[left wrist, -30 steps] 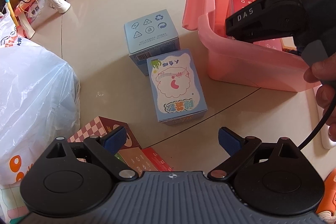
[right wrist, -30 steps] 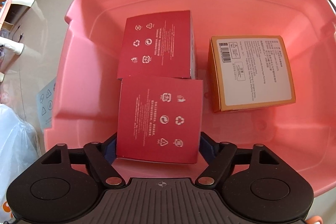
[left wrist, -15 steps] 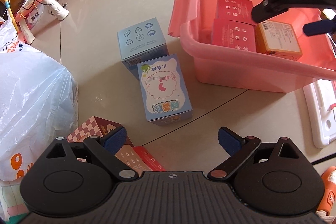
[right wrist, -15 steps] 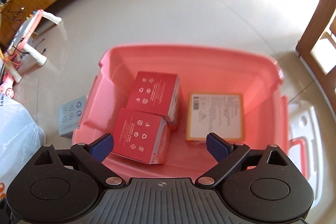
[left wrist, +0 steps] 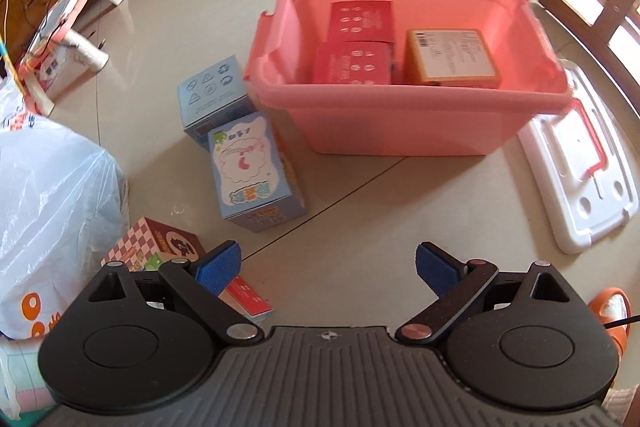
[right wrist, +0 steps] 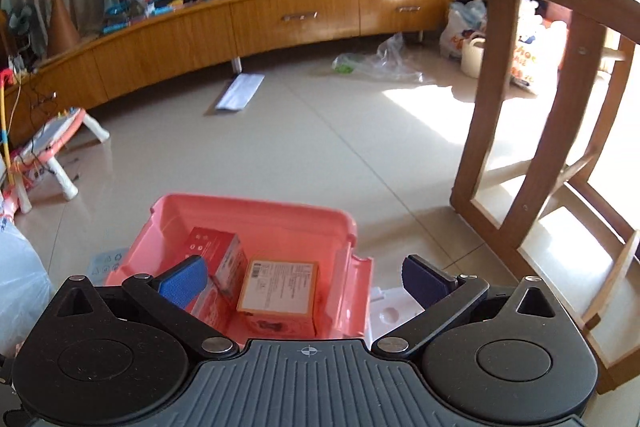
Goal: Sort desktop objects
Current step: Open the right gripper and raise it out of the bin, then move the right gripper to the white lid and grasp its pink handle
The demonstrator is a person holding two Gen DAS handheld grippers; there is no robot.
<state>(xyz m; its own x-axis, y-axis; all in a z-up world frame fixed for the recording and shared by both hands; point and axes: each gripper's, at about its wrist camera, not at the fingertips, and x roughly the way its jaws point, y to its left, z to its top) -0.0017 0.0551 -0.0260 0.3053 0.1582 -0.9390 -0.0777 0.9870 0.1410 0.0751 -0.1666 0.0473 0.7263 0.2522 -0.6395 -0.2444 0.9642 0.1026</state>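
Note:
A pink bin (left wrist: 400, 119) stands on the tiled floor and holds two red boxes (left wrist: 352, 63) and an orange box (left wrist: 452, 57). Left of it lie two light blue boxes (left wrist: 250, 167), one behind the other. A checkered box (left wrist: 154, 241) and a red box (left wrist: 246, 297) lie near my left gripper (left wrist: 328, 269), which is open and empty, low above the floor. My right gripper (right wrist: 304, 281) is open and empty, raised high above the pink bin (right wrist: 338, 227), with the orange box (right wrist: 280, 285) below it.
A white plastic bag (left wrist: 52, 215) sits at the left. The bin's white lid (left wrist: 580, 179) lies on the floor to the right. A wooden chair (right wrist: 532, 147) stands at right, a small toy table (left wrist: 64, 31) at far left, a long wooden cabinet (right wrist: 240, 31) behind.
My right gripper let go of the red box in the bin, opened, and rose high above it. The left wrist view pulled back, showing the whole bin.

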